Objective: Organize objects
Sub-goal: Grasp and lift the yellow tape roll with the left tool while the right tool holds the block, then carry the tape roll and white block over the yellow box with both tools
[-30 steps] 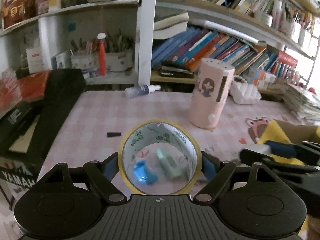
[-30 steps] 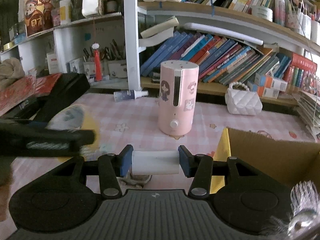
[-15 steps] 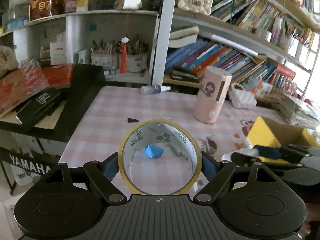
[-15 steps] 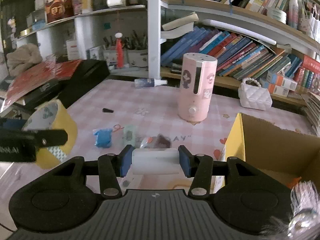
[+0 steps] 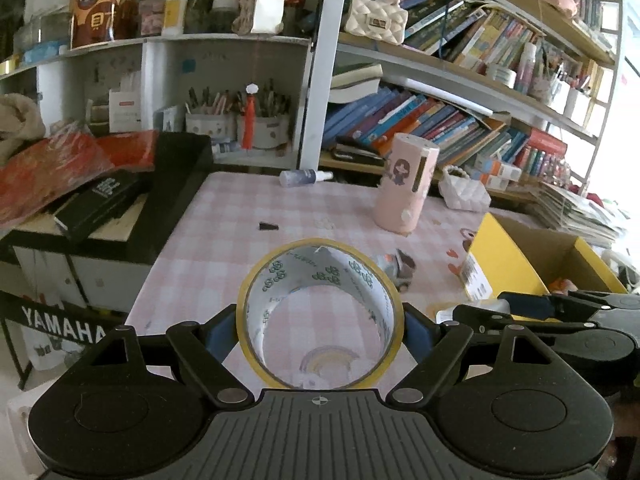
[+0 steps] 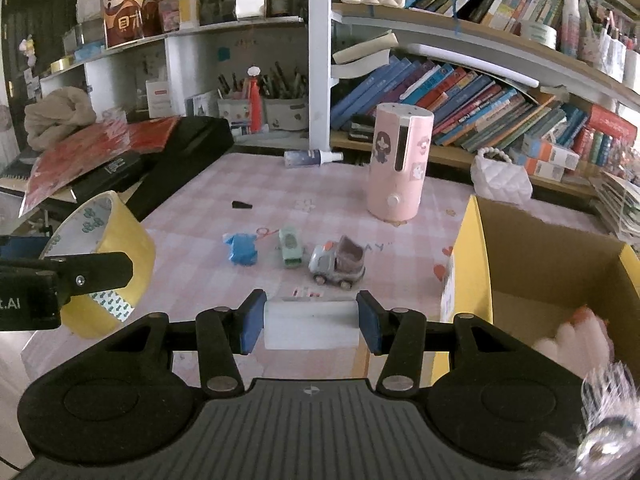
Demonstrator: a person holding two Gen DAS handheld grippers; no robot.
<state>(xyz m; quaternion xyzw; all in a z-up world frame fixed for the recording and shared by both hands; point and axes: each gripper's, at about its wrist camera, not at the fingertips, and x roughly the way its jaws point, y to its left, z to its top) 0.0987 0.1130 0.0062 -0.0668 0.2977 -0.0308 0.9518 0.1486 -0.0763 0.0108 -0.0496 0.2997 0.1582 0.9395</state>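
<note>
Both of my grippers have pulled back from the table since a second ago, so far more of the pink checked tablecloth (image 6: 192,216) shows in each view and the small toys now lie out ahead of me.

On the left, my left gripper (image 5: 320,320) holds the yellow tape roll (image 5: 318,312) across its width, the jaws spread wide against its sides and the hole facing forward, near the table's left edge. The right wrist view shows that same roll at its far left, up off the cloth.

Moving right across the table, a blue toy (image 6: 241,249), a green toy car (image 6: 291,247) and a grey toy truck (image 6: 338,265) lie in a row in the middle, close together. Beyond them a small black piece (image 6: 241,205) lies alone, a spray bottle (image 6: 312,157) lies on its side at the far edge, and a pink cylinder (image 6: 398,164) stands upright.

My right gripper (image 6: 311,322) is clamped at a narrow setting on a white block (image 6: 311,326), which lies crosswise between the blue pads.

At the right, an open cardboard box (image 6: 532,248) with yellow flaps stands on the table, with something pale and pinkish inside that is too blurred to tell.
</note>
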